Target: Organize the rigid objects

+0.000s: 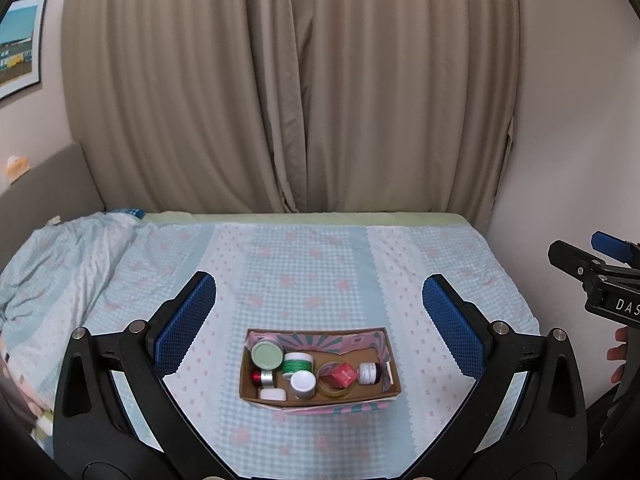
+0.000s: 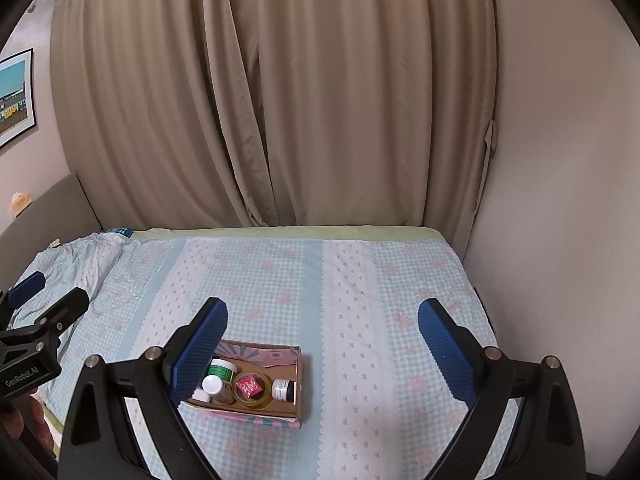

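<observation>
Cardboard box [image 1: 320, 394] of little jars sits on the blue gingham bedspread [image 1: 304, 280], and from my left claw [image 1: 320, 316] it's pretty much dead centre, lying just nearer me than the gap between the two blue pads [image 1: 188, 320]. That claw is spread wide, gripping nothing, hovering clear above the box.

My right claw [image 2: 322, 350] is also wide and holding nothing. From there the box [image 2: 296, 408] is off toward the left finger, whose pad [image 2: 200, 354] covers the box's left end in that view.

Inside the box, working from its left end: a jar with a pale green lid [image 1: 266, 354] in the far corner, a red and silver jar [image 1: 262, 377] closer to me, and a small white thing [image 1: 273, 394] at the near wall. Next comes a white jar with a green label [image 1: 298, 362], then a white-capped bottle [image 1: 303, 384]. Middle-right is a roll of clear tape [image 1: 334, 386] with a little red box [image 1: 340, 374] sitting in it, and a white jar with a dark lid [image 1: 369, 372] lies on its side by the right end.

Writing-wise, the jar labels are too small to read. The right claw's body shows "DAS" in the left view, and the left one reads "GenRobot.AI" in the right view.
</observation>
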A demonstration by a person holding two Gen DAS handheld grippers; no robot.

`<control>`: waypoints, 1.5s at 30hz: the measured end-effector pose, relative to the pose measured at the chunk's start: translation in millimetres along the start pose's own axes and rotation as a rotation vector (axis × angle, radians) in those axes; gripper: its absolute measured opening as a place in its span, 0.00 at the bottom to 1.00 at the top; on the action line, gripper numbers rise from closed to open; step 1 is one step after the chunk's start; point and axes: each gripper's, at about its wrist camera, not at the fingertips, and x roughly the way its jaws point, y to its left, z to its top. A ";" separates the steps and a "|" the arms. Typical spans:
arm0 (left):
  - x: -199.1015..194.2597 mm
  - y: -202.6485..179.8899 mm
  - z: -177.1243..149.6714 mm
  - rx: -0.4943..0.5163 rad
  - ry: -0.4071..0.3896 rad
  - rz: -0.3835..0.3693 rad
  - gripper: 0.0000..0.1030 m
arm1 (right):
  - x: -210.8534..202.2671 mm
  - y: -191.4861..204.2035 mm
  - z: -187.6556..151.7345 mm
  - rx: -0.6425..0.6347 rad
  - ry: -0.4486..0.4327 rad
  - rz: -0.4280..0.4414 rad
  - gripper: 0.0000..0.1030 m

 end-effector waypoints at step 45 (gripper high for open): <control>7.6 5.2 -4.0 0.050 -0.089 0.027 1.00 | 8.8 1.8 7.3 0.001 0.002 -0.010 0.92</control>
